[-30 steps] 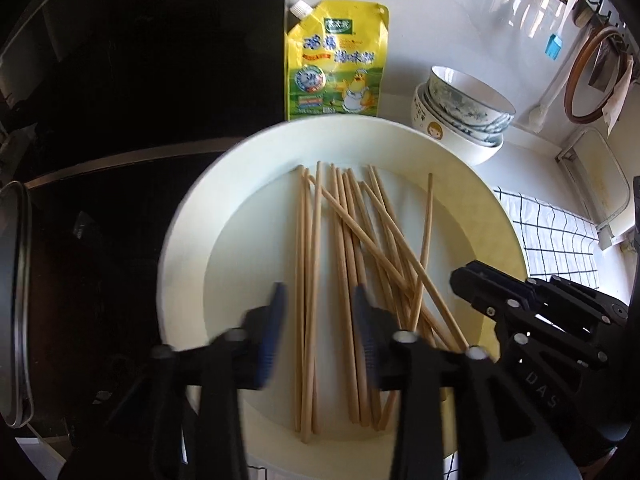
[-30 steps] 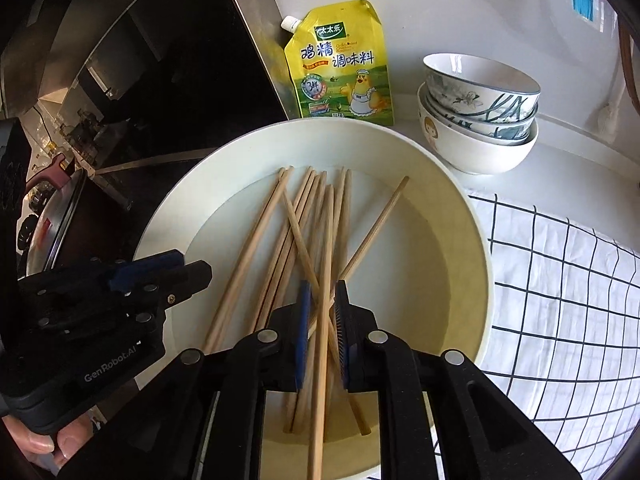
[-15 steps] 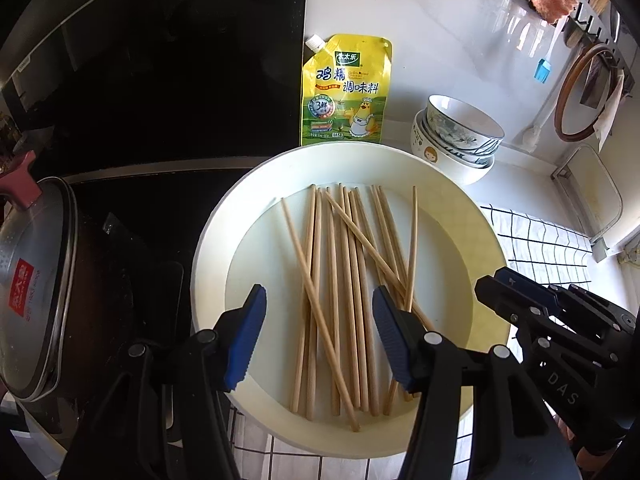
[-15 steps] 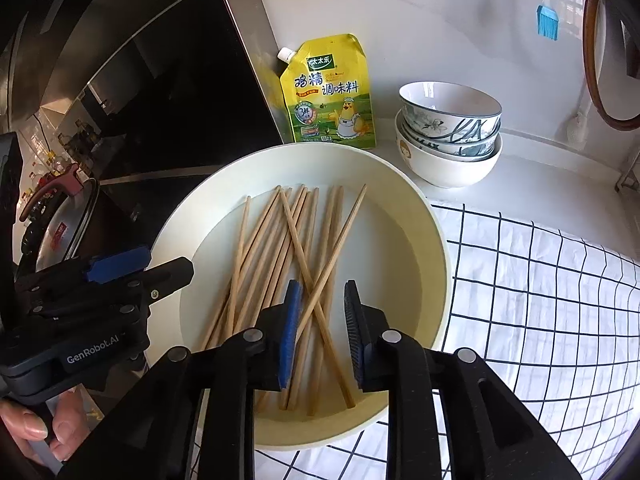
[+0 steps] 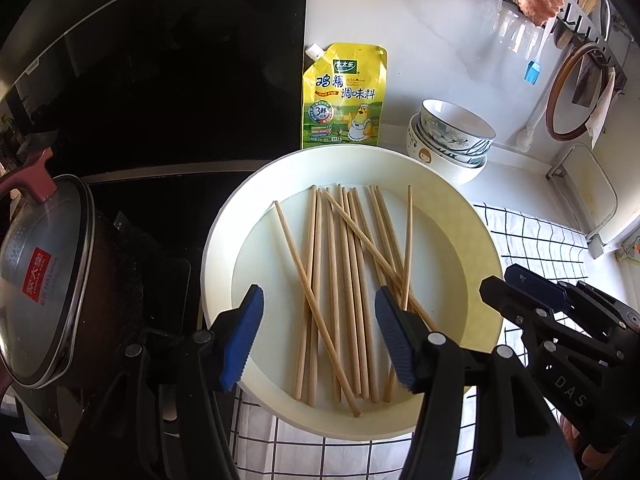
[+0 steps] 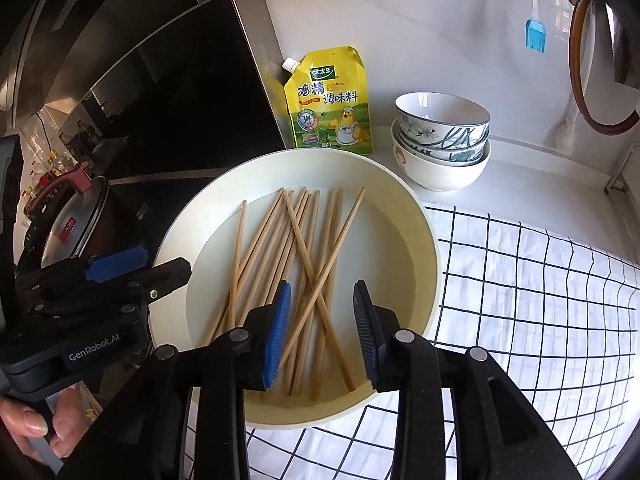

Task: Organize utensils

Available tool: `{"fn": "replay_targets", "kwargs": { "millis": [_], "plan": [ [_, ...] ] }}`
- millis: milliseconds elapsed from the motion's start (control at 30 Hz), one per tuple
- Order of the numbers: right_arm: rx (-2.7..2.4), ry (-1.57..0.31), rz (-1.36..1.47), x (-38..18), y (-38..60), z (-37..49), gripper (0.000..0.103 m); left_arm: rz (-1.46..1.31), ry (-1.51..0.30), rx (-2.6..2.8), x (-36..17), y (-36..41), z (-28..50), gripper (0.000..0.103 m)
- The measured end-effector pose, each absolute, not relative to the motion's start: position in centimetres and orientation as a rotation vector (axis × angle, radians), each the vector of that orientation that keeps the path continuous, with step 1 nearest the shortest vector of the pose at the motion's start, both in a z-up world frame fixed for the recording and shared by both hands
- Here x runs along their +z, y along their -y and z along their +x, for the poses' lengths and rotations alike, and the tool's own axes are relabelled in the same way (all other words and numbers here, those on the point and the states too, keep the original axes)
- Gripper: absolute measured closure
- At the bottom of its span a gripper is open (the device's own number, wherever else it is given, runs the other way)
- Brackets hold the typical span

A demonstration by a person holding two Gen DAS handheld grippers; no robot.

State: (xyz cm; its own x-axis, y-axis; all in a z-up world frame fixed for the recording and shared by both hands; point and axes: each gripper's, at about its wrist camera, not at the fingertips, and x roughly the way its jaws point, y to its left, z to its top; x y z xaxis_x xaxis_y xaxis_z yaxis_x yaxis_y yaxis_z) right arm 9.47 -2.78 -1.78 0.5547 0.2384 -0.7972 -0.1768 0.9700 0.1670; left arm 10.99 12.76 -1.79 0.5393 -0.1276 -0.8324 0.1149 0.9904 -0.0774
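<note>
The cream bowl [image 5: 460, 216] sits on the counter [image 6: 520, 184], its near rim over the checked cloth [image 6: 540, 280], its left rim by the black cooktop [image 5: 168, 208] and lidded pot [image 5: 40, 276]. A yellow seasoning pouch [image 5: 344, 96] and 3 stacked bowls [image 6: 440, 140] stand just behind; the cloth to the right lies bare. The chopsticks [image 5: 352, 280] lie loosely crossed inside the bowl. The left claw [image 5: 320, 336] hangs above them, opening, grasping nothing. The right claw [image 6: 320, 328] hangs likewise, narrower, opening, nothing held.
</note>
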Motion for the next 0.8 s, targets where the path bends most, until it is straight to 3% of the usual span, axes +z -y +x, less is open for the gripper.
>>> {"fn": "replay_targets", "kwargs": {
  "millis": [500,667,800],
  "plan": [
    [0.217,-0.950,0.076,-1.83,3.16,9.23,0.068,-0.011,-0.977,-0.148,-1.45,-12.94,10.64,0.041],
    [0.221,-0.955,0.074,-1.96,3.07,9.31,0.068,-0.010,-0.974,-0.145,-1.29,-12.99,10.62,0.035],
    [0.224,-0.958,0.073,-2.00,3.11,9.38,0.067,-0.007,-0.965,-0.136,-1.07,-13.00,10.50,0.025]
  ]
}}
